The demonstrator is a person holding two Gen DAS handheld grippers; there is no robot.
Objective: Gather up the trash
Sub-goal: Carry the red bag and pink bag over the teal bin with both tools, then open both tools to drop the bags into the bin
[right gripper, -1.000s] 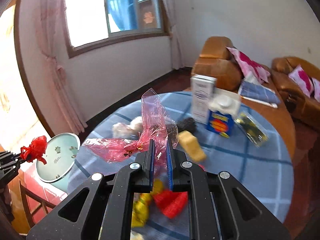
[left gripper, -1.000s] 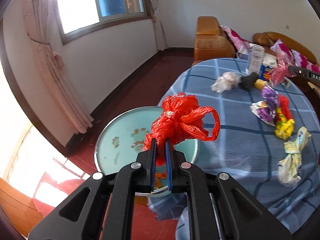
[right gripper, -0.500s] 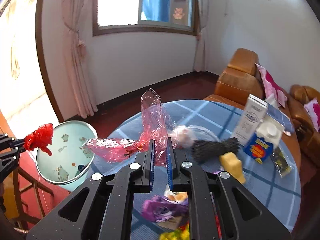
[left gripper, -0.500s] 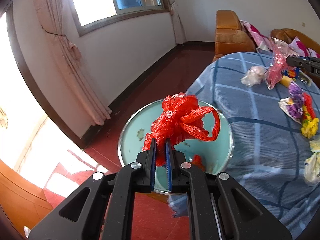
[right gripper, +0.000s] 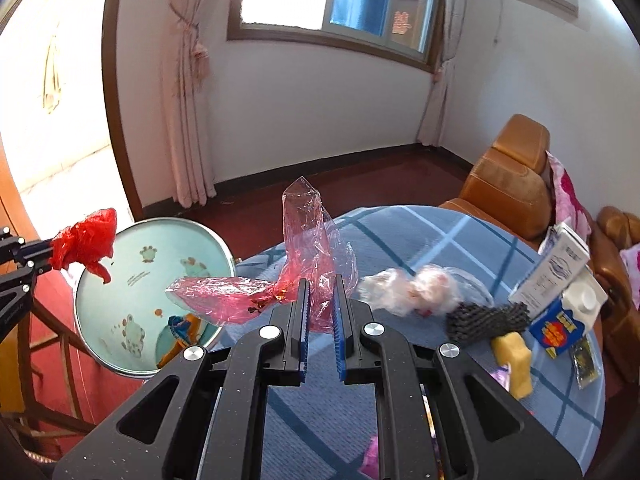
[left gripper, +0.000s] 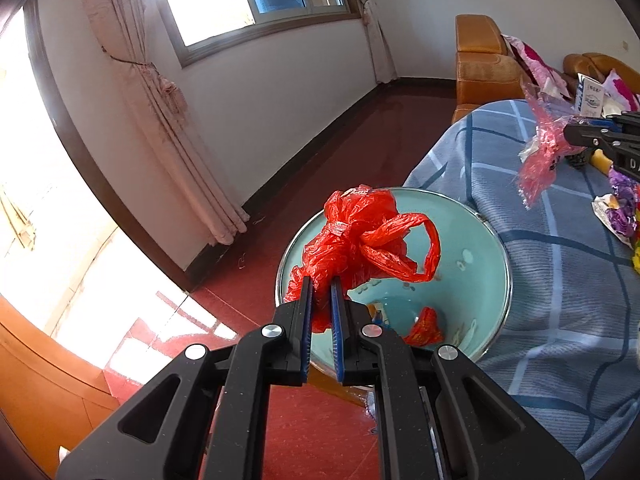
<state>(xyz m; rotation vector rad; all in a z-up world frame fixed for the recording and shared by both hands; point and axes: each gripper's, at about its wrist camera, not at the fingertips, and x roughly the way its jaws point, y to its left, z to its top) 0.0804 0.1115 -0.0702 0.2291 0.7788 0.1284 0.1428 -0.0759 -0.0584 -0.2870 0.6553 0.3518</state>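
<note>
left tongs [left gripper: 321, 300] were clenched on the red bag [left gripper: 360, 240], hanging right over the basin [left gripper: 496, 240] beside the worktop [left gripper: 560, 280]. right tongs [right gripper: 320, 300], gripping the pink wrapper [right gripper: 304, 248], sat farther off, basin to their left.
</note>
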